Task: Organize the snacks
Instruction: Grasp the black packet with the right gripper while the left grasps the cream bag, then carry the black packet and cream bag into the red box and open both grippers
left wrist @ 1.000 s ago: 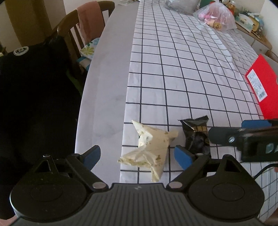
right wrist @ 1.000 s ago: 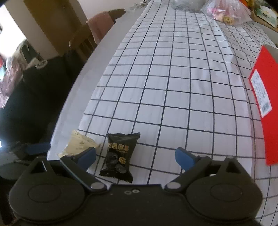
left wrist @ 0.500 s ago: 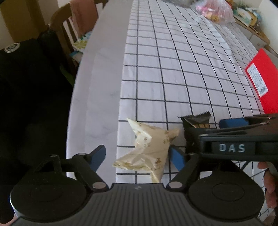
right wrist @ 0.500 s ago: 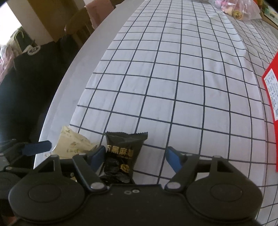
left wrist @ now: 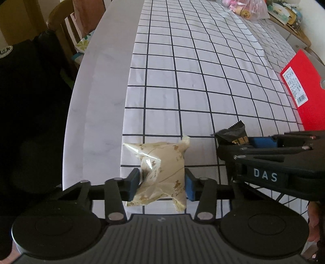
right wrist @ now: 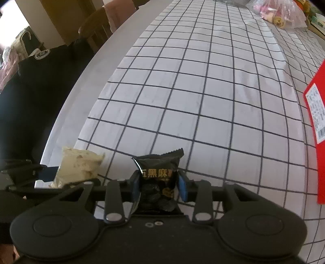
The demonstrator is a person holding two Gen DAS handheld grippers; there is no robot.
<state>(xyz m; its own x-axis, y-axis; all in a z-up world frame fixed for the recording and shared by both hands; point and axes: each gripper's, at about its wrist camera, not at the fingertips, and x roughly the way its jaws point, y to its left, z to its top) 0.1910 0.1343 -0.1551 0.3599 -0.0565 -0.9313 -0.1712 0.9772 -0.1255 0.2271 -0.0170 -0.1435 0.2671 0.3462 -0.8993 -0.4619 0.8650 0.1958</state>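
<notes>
A cream snack packet [left wrist: 162,160] with gold print lies at the left edge of the checked tablecloth [left wrist: 193,81]. My left gripper [left wrist: 162,185] is closing on it, and both blue pads press its sides. A black snack packet [right wrist: 157,168] with gold lettering sits just to its right. My right gripper [right wrist: 159,186] is closing too, its pads squeezing that packet's lower half. The two grippers stand side by side, close together, both pointing steeply down at the table.
A red box [left wrist: 304,89] with a white label lies at the right. A clear plastic bag [left wrist: 245,8] of snacks sits at the far end. Left of the table stand a wooden chair [left wrist: 67,26] and a dark garment [left wrist: 30,101].
Both grippers went from wide open to closed around their packets. The left one now pinches the cream packet, the right one the black packet, and both views have drawn closer to the table.
</notes>
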